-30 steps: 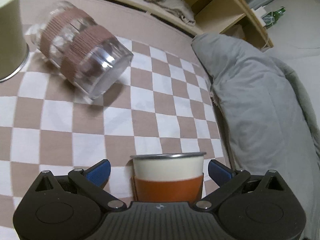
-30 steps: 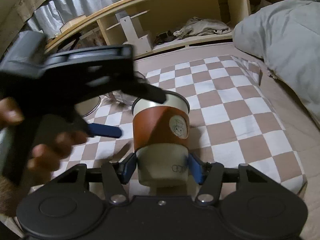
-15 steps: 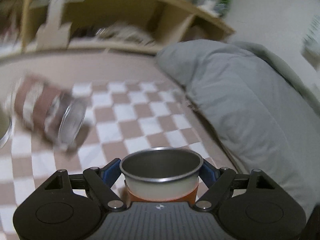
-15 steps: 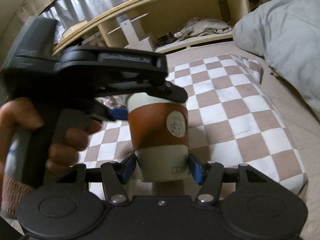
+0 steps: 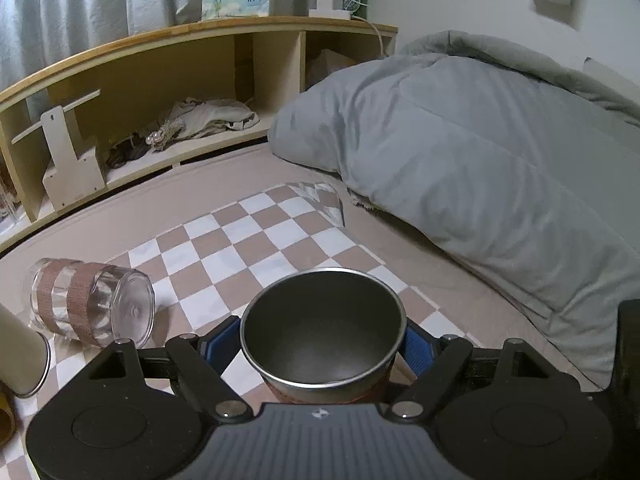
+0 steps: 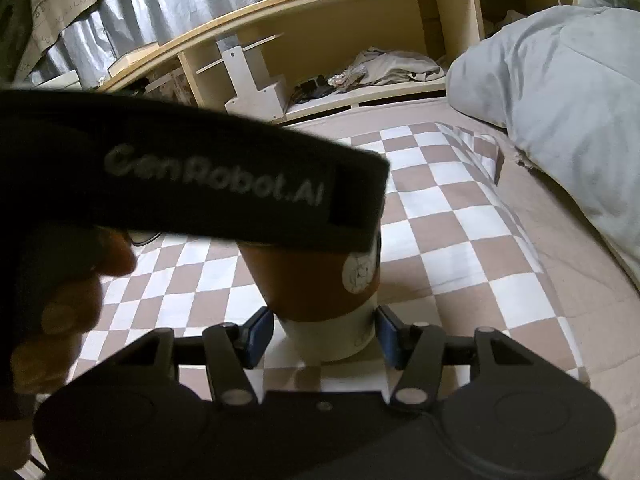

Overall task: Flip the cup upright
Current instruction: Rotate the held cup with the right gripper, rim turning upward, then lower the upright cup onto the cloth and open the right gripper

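A white cup with a brown sleeve and a metal rim stands upright on the checkered cloth. In the left wrist view I look into its dark inside; my left gripper is shut on its rim end, blue pads on both sides. In the right wrist view the cup shows its sleeve and round sticker. My right gripper brackets its white base, pads a little apart from the wall. The left gripper's black body hides the cup's top there.
A clear glass with brown bands lies on its side at the left. A cream cup stands at the far left edge. A grey duvet fills the right. A wooden shelf runs along the back.
My left gripper closed on the cup's top and tilted up, now looking level into the room. My right gripper's pads have eased away from the cup's base.
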Demonstrator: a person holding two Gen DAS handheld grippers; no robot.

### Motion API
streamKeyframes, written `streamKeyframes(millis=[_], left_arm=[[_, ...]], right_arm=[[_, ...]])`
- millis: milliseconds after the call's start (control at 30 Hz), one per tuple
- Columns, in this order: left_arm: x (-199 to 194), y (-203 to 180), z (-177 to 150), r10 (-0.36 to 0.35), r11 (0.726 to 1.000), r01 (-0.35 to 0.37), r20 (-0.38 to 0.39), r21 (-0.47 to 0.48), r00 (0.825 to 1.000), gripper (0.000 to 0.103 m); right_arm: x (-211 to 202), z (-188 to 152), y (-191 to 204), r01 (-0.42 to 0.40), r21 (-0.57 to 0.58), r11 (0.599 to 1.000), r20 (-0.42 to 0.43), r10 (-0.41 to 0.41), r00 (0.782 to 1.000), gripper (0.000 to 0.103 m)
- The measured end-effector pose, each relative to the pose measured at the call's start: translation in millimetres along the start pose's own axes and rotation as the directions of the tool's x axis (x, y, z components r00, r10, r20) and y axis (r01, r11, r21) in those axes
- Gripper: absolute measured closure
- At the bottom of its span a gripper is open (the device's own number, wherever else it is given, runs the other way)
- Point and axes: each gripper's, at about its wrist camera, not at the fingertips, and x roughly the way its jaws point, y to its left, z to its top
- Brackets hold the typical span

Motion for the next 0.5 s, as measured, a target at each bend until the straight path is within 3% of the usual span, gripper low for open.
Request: streamKeyframes(millis=[167, 367, 500], left_arm=[[-3, 3, -4, -0.018, 0.999, 0.017, -0.024, -0.041, 1.000, 0.019], [-12, 7, -6, -0.071, 0.993, 0.070, -0.012, -0.093, 0.997, 0.013], [-16, 4, -2, -0.072, 0.992, 0.072, 0.006, -0.108, 0.997, 0.013]], right_arm=[[5, -1, 2, 0.067, -0.040, 0.997, -0.004, -0.067, 0.998, 0.048], [8, -2, -9, 0.073, -0.012, 0.997, -0.018, -0.073, 0.997, 0.048], [5, 2, -7, 0.083, -0.044, 0.996, 0.006, -0.082, 0.997, 0.038]])
